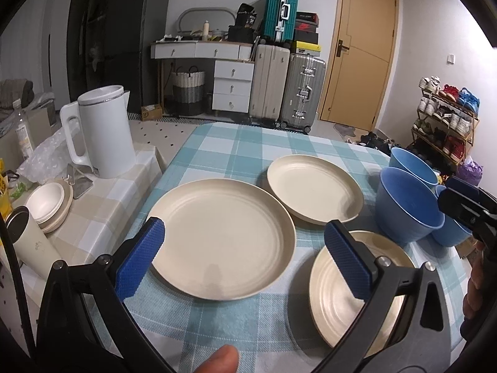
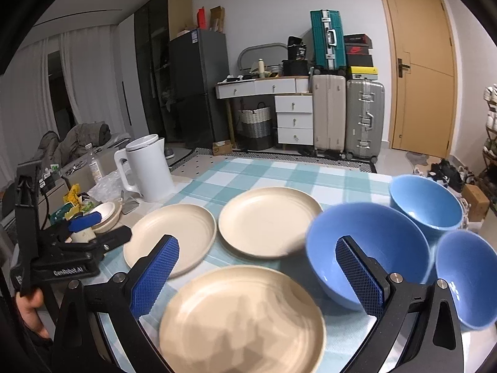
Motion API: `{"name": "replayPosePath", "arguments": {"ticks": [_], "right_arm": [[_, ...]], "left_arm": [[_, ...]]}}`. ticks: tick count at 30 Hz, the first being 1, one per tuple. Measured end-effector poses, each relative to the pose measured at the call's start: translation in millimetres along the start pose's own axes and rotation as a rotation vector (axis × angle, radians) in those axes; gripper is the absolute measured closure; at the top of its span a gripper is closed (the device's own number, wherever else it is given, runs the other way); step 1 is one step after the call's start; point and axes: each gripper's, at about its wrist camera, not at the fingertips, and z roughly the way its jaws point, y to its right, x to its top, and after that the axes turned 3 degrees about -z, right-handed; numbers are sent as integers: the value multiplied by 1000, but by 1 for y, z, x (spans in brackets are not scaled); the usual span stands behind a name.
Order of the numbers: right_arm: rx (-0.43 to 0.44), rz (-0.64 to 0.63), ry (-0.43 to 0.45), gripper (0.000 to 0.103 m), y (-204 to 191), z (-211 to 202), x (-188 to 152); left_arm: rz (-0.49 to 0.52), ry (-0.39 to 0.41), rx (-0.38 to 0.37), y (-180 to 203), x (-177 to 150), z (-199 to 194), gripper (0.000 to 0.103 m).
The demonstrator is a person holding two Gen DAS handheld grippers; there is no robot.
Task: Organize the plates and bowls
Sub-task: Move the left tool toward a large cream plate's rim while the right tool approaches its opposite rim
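I'm holding my left gripper [image 1: 243,259] wide apart and gripping nothing, hovering low over the near edge of the large cream plate [image 1: 222,239], which is lying flat straight ahead between the pads, so that plate is sitting nearer my left hand than my right. My right gripper [image 2: 257,275] is also spread apart and empty, hanging above the near cream plate [image 2: 242,320], which is lying flat right under it, slightly blurred. Plates are round, so no long axis to line up on; rim approach from the near side is looking like the way in. Just right of my right gripper the big blue bowl [image 2: 368,248] is sitting upright, its rim close to the right pad, so I'm judging it the likeliest thing to bump on a sideways move. Further out the far cream plate [image 2: 270,222] is lying close by that bowl, overlapping it in view; contact I can't tell. Two more blue bowls, the back one [image 2: 425,202] and the right one [image 2: 466,279], are crowding close together on the right. All sitting on the checked tablecloth [image 2: 279,171]. Off left, clear of the work, a white kettle [image 2: 149,169] is standing upright beside a small stack of cream dishes [image 1: 51,203]. Nothing stacked yet, I'd say.
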Motion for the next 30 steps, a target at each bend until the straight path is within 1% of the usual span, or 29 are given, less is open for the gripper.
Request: {"name": "replayPosePath", "arguments": {"ticks": [3, 6, 8, 11, 12, 15, 17, 21, 25, 30], "right_arm": [[7, -13, -19, 0, -8, 13, 13], [37, -3, -57, 0, -14, 32, 21], [35, 4, -83, 0, -16, 43, 25], [35, 10, -92, 0, -14, 49, 31], [27, 8, -94, 0, -14, 50, 35], [-39, -21, -103, 0, -11, 47, 43], [-82, -43, -117, 0, -7, 39, 43], [-217, -117, -134, 0, 4, 9, 35], [-278, -125, -149, 0, 22, -28, 26], [-374, -166, -131, 0, 21, -80, 34]], "left_arm": [[-15, -16, 13, -6, 7, 10, 0], [-13, -42, 33, -12, 10, 21, 0], [-16, -62, 38, -18, 13, 29, 0], [-43, -72, 38, -27, 13, 35, 0], [-49, -75, 39, -30, 13, 38, 0], [-58, -79, 32, -32, 12, 39, 0], [-55, -82, 27, -32, 12, 40, 0], [-44, -84, 12, -24, 10, 37, 0], [-5, -91, 4, -8, 8, 33, 0], [27, -82, -17, 10, 8, 21, 0]]}}
